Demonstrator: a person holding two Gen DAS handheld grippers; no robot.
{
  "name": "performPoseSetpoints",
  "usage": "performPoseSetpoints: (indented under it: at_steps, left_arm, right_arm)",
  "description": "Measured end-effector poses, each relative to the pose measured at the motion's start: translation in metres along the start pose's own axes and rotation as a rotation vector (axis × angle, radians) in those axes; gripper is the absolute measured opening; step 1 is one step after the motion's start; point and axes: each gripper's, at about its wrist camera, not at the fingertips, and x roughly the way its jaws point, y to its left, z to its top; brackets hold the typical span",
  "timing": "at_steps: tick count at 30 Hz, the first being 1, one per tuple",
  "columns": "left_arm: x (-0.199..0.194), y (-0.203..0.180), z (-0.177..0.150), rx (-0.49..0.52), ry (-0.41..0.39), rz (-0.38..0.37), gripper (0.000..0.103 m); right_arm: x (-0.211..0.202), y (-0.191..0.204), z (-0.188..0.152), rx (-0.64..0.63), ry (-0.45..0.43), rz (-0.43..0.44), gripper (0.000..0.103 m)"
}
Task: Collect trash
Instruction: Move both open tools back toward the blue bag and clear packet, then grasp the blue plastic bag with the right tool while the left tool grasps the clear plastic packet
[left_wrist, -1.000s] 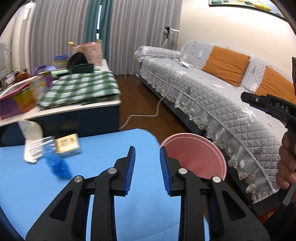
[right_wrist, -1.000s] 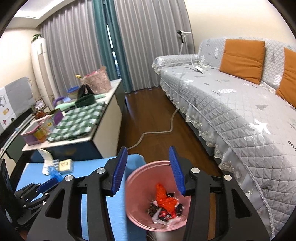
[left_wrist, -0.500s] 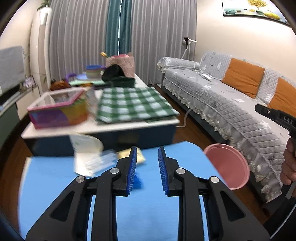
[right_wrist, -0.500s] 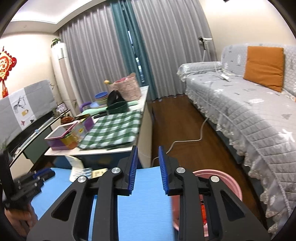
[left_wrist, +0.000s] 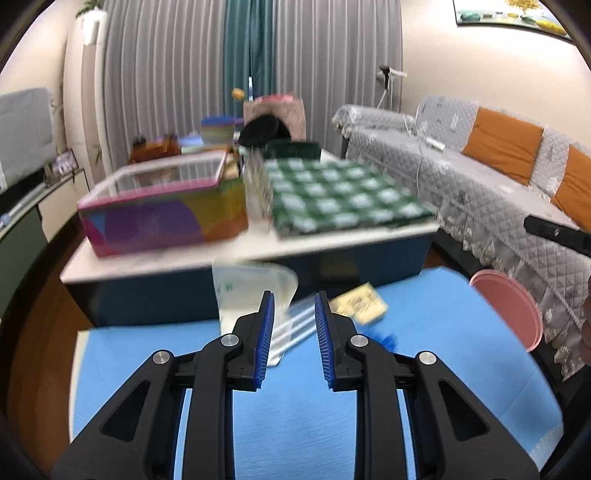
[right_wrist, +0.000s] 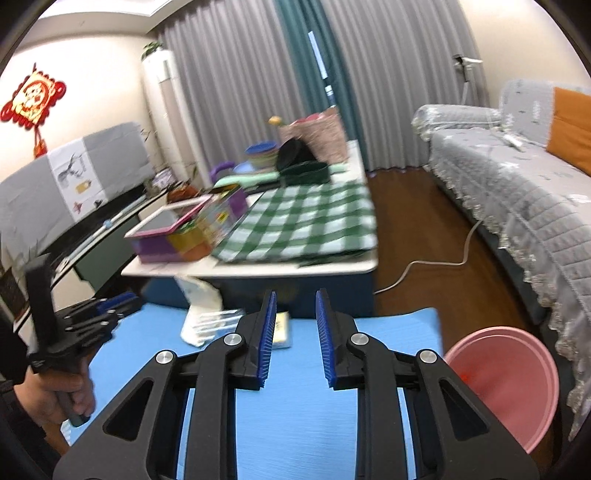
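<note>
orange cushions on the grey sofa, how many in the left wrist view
2: one orange cushion against the sofa back, another orange cushion further right, cut by the frame edge. More may lie out of view.

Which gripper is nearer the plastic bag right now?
Left. The left gripper points straight at the plastic bag, its tips just short of it. The right gripper sits farther back, with the bag ahead and to its left, nearer the pink bin.

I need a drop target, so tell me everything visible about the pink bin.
The pink bin is a round, smooth, plastic-looking bucket standing upright with its mouth open, beside the right edge of the blue table, near the sofa's lace skirt. Something small and red shows inside. Neither tool touches it.
</note>
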Motion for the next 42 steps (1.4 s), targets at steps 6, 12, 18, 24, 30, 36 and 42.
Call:
performPoseSetpoints:
  at_steps: [6, 12, 18, 24, 30, 36, 42]
  left_arm:
    - [0.029, 0.026, -0.015, -0.056, 0.032, -0.029, 0.023]
    - [0.061, 0.039, -0.024, -0.101, 0.059, -0.055, 0.023]
    - [0.085, 0.041, -0.029, -0.101, 0.076, -0.058, 0.024]
    - [0.104, 0.040, -0.032, -0.116, 0.102, -0.071, 0.041]
    - [0.123, 0.034, -0.037, -0.116, 0.147, -0.054, 0.043]
    - [0.125, 0.028, -0.040, -0.109, 0.153, -0.060, 0.031]
    - [0.111, 0.021, -0.036, -0.074, 0.157, -0.070, 0.010]
  right_arm:
    - [0.042, 0.022, -0.022, -0.052, 0.089, 0.052, 0.024]
    - [0.075, 0.029, -0.043, -0.053, 0.158, 0.087, 0.024]
    - [0.107, 0.033, -0.063, -0.037, 0.208, 0.134, 0.045]
    - [0.130, 0.050, -0.080, -0.069, 0.255, 0.161, 0.057]
    - [0.147, 0.054, -0.088, -0.071, 0.293, 0.165, 0.056]
    - [0.154, 0.057, -0.095, -0.089, 0.326, 0.191, 0.021]
    - [0.139, 0.057, -0.088, -0.106, 0.296, 0.174, 0.011]
